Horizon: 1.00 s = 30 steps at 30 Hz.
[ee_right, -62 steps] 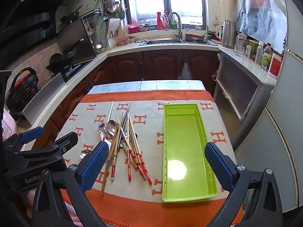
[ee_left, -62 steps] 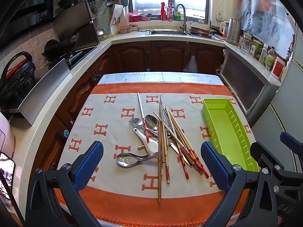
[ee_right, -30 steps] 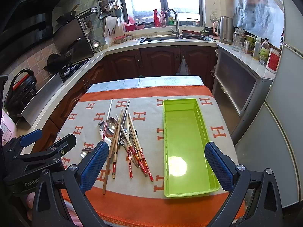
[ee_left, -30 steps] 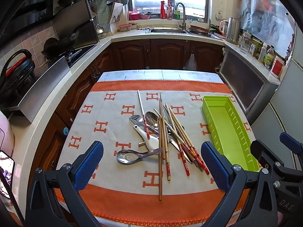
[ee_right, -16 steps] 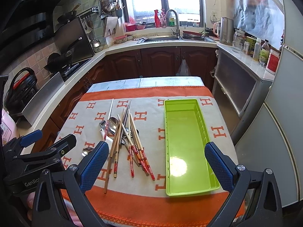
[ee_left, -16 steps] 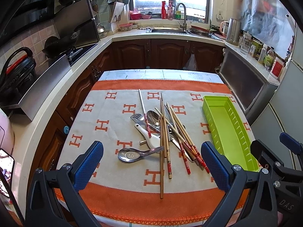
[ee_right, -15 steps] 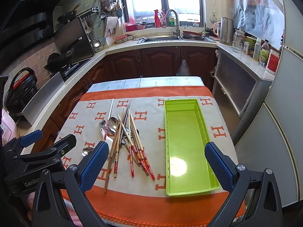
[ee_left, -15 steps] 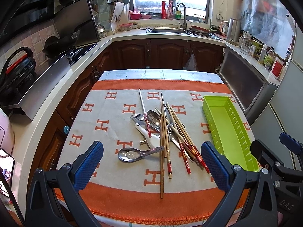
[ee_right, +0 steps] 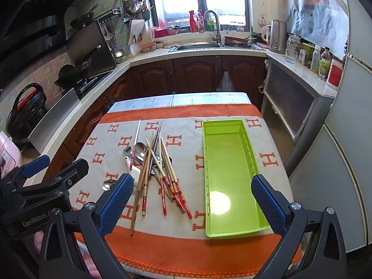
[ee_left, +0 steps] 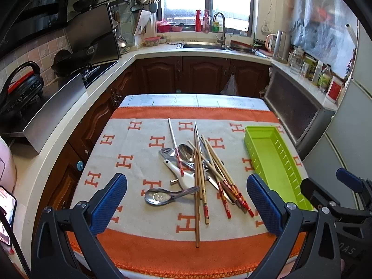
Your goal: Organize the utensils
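A pile of utensils lies mid-table on the orange-and-cream cloth: several wooden chopsticks [ee_left: 201, 176] with red ends, a metal spoon [ee_left: 162, 194] nearest me, a white ceramic spoon [ee_left: 180, 173], another steel spoon [ee_left: 186, 151] and a fork [ee_left: 166, 151]. The chopsticks also show in the right wrist view [ee_right: 162, 169]. An empty lime-green tray [ee_right: 230, 174] stands to the right of the pile [ee_left: 274, 162]. My left gripper [ee_left: 186, 205] is open and empty, above the table's near edge. My right gripper [ee_right: 189, 205] is open and empty, near the tray.
The table [ee_left: 186, 100] stands in a kitchen with dark wood cabinets [ee_left: 204, 74] behind. A stove counter [ee_left: 69, 86] runs along the left, a fridge [ee_right: 348, 139] on the right. Each gripper shows in the other's view, the right one [ee_left: 344, 197] and the left one [ee_right: 41, 186].
Both grippers have drawn back slightly and risen; the table looks a little farther off. Nothing on the table has moved. Both jaws stay open.
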Each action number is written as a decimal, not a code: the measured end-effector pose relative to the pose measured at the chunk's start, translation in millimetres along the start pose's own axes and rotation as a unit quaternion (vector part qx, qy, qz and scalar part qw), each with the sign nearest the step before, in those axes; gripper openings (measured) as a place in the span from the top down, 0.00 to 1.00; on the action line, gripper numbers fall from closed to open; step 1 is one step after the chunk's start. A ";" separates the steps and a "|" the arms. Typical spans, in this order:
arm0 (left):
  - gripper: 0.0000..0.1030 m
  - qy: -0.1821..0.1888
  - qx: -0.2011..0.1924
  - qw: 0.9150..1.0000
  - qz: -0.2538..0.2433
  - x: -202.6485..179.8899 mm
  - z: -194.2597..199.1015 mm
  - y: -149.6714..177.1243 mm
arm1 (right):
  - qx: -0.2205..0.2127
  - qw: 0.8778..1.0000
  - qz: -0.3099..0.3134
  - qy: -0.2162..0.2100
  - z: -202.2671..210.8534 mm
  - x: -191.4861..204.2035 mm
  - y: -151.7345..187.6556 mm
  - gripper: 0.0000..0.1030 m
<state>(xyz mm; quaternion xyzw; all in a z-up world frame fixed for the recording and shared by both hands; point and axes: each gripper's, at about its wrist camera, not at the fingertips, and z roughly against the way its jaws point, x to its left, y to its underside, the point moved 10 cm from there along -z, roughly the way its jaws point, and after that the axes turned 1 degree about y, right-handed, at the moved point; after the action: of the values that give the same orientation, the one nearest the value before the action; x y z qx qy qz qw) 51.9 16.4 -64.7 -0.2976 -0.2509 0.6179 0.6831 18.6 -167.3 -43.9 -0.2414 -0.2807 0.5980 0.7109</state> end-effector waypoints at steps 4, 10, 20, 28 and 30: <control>0.01 -0.013 -0.015 1.000 -0.002 7.8 3.4 -10.3 | 0.001 1.000 0.011 0.009 4.6 6.8 -0.6 0.01; 0.01 -0.013 0.008 1.000 -0.025 15.7 -5.7 -14.8 | 0.012 0.999 0.036 0.016 0.8 14.4 -3.5 0.01; 0.01 0.031 0.044 0.998 -0.023 20.0 -34.7 -14.4 | 0.032 0.997 0.069 0.020 -29.7 23.7 -25.9 0.01; 0.01 0.028 0.090 0.995 -0.019 30.6 -77.7 -4.4 | 0.054 0.994 0.096 0.027 -70.9 32.7 -34.9 0.01; 0.01 0.021 0.097 0.995 -0.019 33.9 -87.5 -2.8 | 0.063 0.993 0.098 0.023 -84.2 35.0 -36.4 0.01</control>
<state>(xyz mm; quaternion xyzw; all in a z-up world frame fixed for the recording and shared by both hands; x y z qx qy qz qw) 119.8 41.5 -124.6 -0.2383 -0.1811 0.6200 0.7253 107.0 -139.6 -76.5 -0.2361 -0.2009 0.6758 0.6688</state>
